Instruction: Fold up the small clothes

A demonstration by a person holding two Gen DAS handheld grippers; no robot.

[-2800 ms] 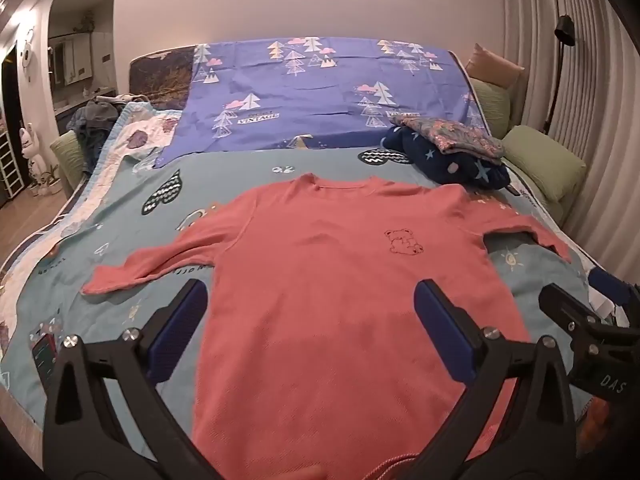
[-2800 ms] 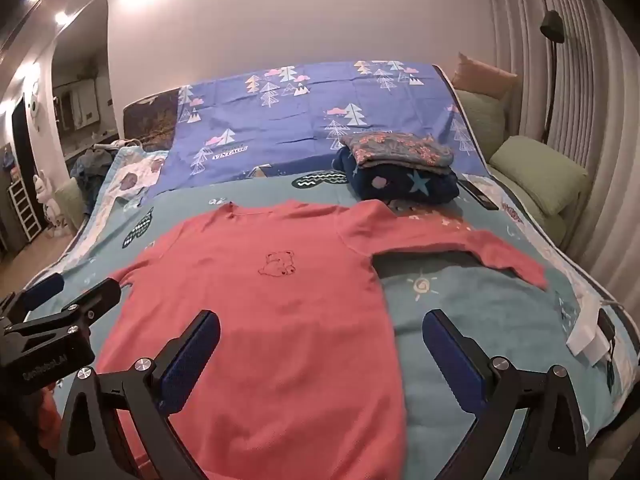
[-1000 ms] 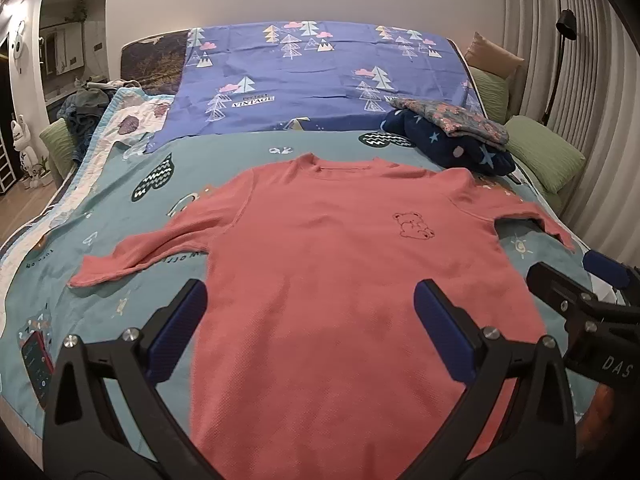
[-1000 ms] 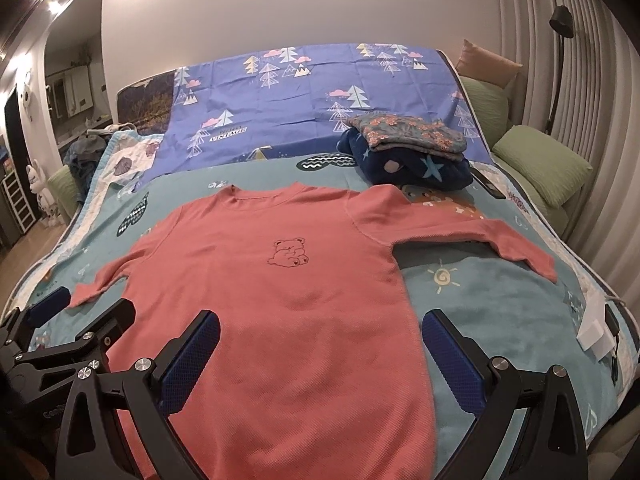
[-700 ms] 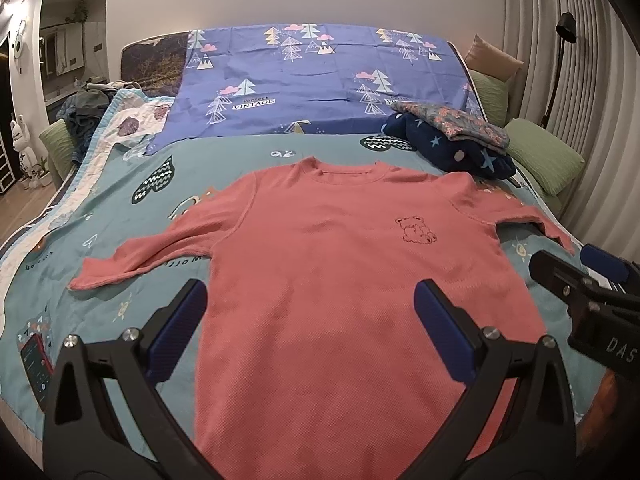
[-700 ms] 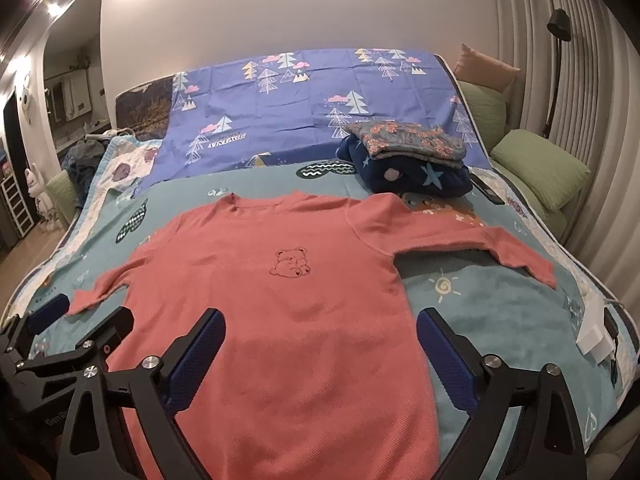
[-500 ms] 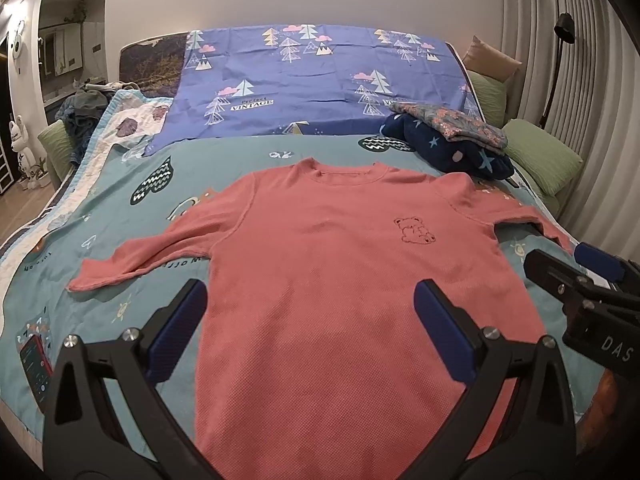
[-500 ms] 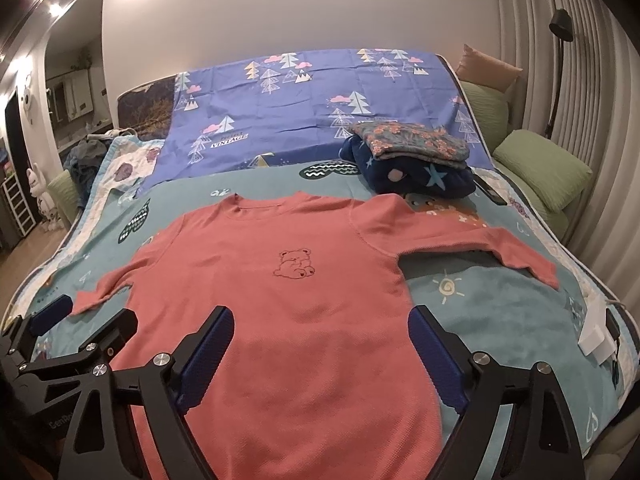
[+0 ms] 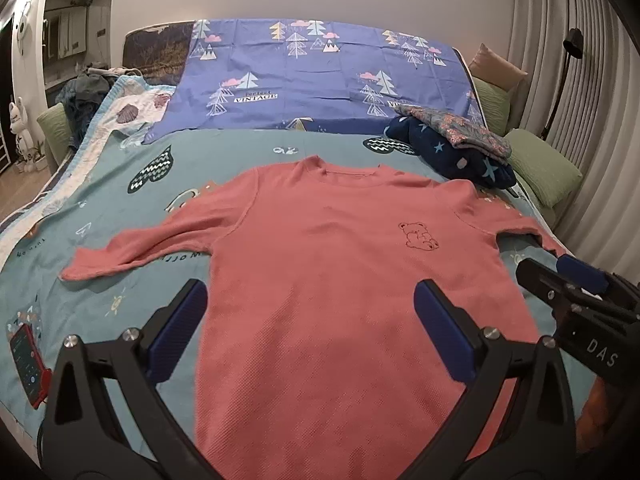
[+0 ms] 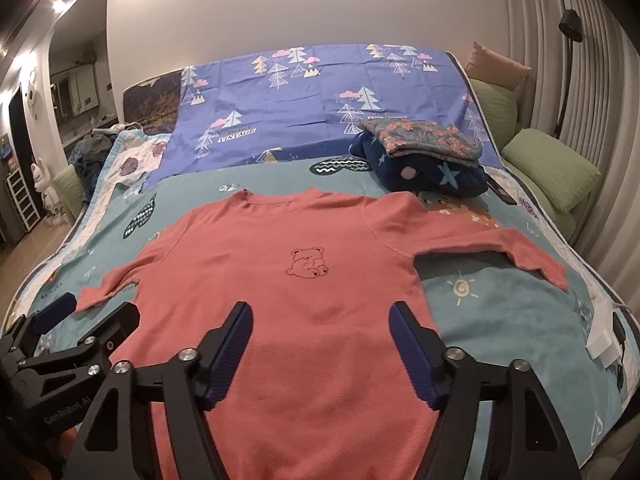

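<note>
While flat on the bed, waffle-knit coral shirt (image 10: pixel 304 300), left gripper (image 9: pixel 312 320) spread, right gripper (image 10: pixel 320 340) narrowing, empty.

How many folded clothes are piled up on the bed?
2. A dark blue one with stars lies at the bed's far right, and a flowery one rests on top of it. More could be hidden underneath.

A small salmon-pink long-sleeved shirt (image 9: pixel 340 264) lies flat and face up on the bed (image 9: pixel 100 216), its round neckline toward the headboard and its hem nearest the cameras. Both sleeves are spread out sideways. A little outlined bear (image 10: pixel 307 263) is stitched on the chest.
</note>
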